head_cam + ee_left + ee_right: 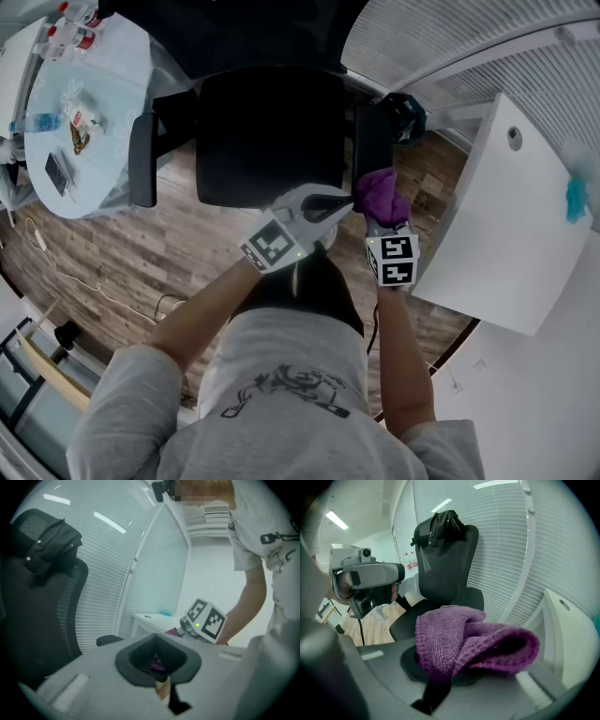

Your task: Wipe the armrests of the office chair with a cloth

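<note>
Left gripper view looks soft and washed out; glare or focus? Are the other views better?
Left gripper view: left gripper blurred up close, bright blinds leaving the office chair nearly black. Right gripper view: cloth weave sharp, fisheye bending the blinds. Head view: evenly lit, edges curved, chair seat a detail-less black.

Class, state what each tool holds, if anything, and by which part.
Right tool: the purple cloth, pinched at a bunched fold near its lower edge. Left tool: nothing, jaws together.
</note>
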The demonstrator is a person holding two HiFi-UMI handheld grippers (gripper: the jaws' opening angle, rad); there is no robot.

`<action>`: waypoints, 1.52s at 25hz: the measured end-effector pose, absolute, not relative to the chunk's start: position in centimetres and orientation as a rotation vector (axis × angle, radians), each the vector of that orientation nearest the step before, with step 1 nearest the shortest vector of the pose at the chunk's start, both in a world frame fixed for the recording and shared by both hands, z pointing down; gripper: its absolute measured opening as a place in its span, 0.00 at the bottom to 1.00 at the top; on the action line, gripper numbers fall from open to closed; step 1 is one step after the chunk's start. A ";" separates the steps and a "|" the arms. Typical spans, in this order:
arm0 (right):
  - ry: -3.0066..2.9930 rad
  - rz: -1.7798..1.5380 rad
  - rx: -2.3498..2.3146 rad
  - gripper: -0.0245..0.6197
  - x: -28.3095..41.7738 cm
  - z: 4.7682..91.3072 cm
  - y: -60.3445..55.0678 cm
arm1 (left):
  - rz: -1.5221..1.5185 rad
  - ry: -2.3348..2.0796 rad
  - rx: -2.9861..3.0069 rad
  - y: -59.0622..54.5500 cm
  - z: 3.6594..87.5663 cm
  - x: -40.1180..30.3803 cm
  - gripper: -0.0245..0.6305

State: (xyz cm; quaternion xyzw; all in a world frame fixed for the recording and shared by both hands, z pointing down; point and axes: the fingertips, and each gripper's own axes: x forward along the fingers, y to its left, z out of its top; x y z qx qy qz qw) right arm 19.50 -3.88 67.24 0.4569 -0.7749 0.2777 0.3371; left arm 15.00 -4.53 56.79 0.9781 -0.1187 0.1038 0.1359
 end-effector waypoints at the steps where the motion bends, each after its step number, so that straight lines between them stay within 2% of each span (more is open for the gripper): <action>1: -2.021 0.728 1.195 0.09 19.5 67.3 -4.4 | 0.299 -0.347 2.832 -4.6 56.8 14.9 0.04; 24: -2.013 0.679 1.157 0.09 18.3 68.9 -19.8 | 0.283 -0.491 2.782 -6.7 57.5 9.0 0.04; 38: -2.013 0.607 1.228 0.09 18.4 68.5 -19.8 | 0.289 -0.469 2.796 -6.8 57.2 9.5 0.04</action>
